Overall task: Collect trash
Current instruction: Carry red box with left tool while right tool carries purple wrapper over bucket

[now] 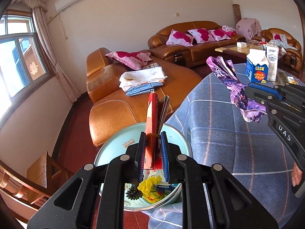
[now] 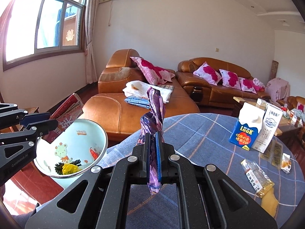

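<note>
Pinching flattened red carton, crinkled purple wrapper, glossy bin

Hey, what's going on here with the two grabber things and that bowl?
Someone is clearing trash off a table with two handheld grippers. The left gripper is shut on a flattened red carton, holding it over a pale blue bin that already contains a yellow wrapper. The right gripper is shut on a crumpled purple wrapper above the blue checked tablecloth. A blue Look carton, a white milk carton and some snack packets remain on the table.
</note>
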A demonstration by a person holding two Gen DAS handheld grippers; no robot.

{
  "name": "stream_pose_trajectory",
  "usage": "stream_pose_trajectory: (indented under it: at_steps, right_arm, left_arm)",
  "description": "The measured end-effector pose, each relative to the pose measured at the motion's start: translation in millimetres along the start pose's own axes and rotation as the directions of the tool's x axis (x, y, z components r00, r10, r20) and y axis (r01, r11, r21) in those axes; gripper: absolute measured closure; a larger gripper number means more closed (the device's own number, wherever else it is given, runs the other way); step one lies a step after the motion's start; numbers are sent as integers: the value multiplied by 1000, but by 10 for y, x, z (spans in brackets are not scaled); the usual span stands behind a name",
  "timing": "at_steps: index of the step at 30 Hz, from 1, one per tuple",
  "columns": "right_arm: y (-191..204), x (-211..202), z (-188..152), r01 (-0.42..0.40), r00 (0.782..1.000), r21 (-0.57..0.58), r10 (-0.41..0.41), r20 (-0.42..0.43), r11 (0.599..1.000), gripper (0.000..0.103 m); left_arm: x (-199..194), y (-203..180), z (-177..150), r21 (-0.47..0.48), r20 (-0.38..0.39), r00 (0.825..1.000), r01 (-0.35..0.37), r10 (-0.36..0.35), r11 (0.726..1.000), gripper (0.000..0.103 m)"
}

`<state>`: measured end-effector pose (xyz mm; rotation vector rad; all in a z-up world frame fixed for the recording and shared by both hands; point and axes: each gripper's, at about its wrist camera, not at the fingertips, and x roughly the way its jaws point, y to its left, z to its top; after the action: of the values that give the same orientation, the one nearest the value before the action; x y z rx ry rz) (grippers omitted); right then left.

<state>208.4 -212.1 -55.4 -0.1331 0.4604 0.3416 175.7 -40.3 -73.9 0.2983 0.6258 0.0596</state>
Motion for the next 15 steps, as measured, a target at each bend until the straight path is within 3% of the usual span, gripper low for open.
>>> stream_pose_trajectory:
  at_steps: [15]
  right_arm:
    - [271, 144, 72, -69, 998, -50, 69, 2, 996, 97]
  left_arm:
    - [32, 310, -119, -29, -29, 997, -70, 69, 997, 88]
